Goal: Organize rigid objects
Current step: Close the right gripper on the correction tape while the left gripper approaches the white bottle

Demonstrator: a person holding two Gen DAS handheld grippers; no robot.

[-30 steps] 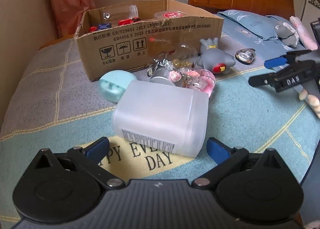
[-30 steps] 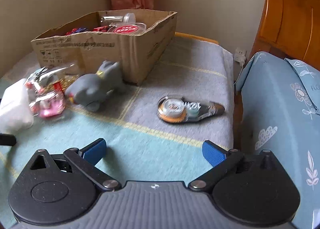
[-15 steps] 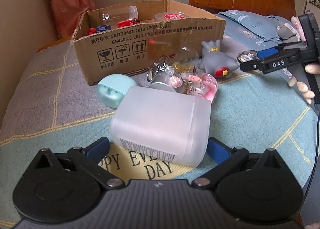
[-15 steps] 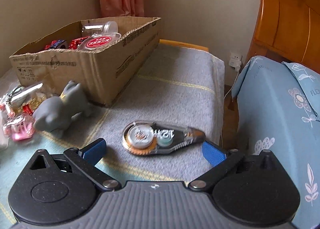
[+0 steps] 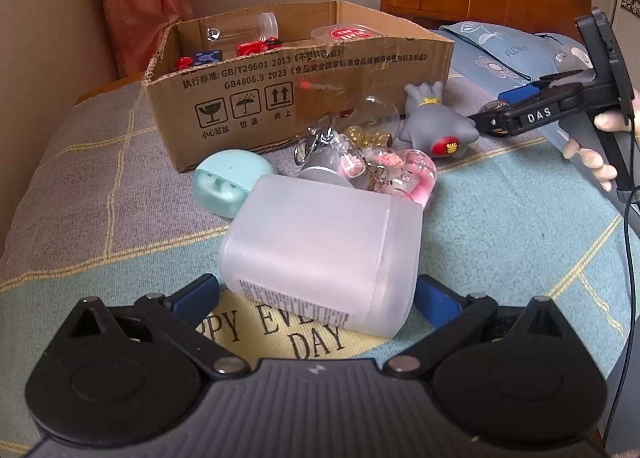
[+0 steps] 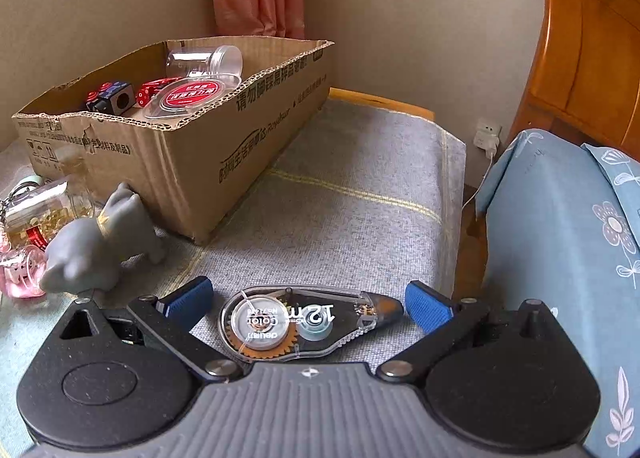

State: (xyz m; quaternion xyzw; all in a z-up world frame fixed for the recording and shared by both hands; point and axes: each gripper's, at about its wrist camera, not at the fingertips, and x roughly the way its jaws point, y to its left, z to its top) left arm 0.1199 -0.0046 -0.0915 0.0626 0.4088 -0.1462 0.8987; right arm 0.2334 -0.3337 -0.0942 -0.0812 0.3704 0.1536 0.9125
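Right wrist: right claw (image 6: 309, 298) spread wide, straddling correction tape (image 6: 304, 322); flat casing could skid sideways on closing

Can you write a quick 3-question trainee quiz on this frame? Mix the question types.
1. True or false: the left tool is shut on the frosted plastic container.
2. Which object lies between the right tool's fingers? A) grey figurine B) correction tape dispenser C) mint case
3. Fill in: the clear jar lies on its side inside the ____.

Key:
1. False. Both tools are open, and the container sits between the left tool's fingers ungripped.
2. B
3. cardboard box
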